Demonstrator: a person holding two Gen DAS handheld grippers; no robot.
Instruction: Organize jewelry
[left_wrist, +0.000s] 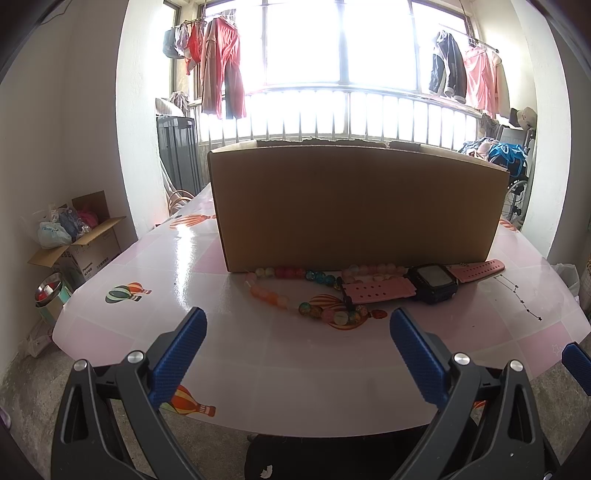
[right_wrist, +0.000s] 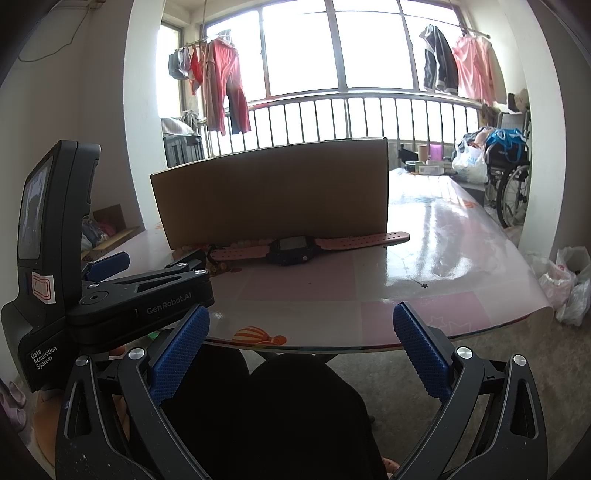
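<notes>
A cardboard box (left_wrist: 358, 206) stands on the table (left_wrist: 155, 266). In front of it lie a string of coloured beads (left_wrist: 288, 295), a pale pink bead bracelet (left_wrist: 373, 271) and a watch (left_wrist: 434, 284) with a pink strap. A thin chain (left_wrist: 517, 293) lies to the right. My left gripper (left_wrist: 297, 332) is open, just short of the beads, with nothing between its fingers. My right gripper (right_wrist: 301, 332) is open over the table's near edge, well short of the watch (right_wrist: 291, 250) and the box (right_wrist: 273, 195). The left gripper's body (right_wrist: 110, 291) shows at the left of the right wrist view.
An open carton (left_wrist: 85, 240) with bags and a metal bowl (left_wrist: 48, 291) sit on the floor at left. A wheelchair (right_wrist: 511, 192) and plastic bags (right_wrist: 565, 284) stand at right. Small boxes (right_wrist: 432, 166) sit at the table's far end. A person's dark-clad lap (right_wrist: 288, 406) is below the table edge.
</notes>
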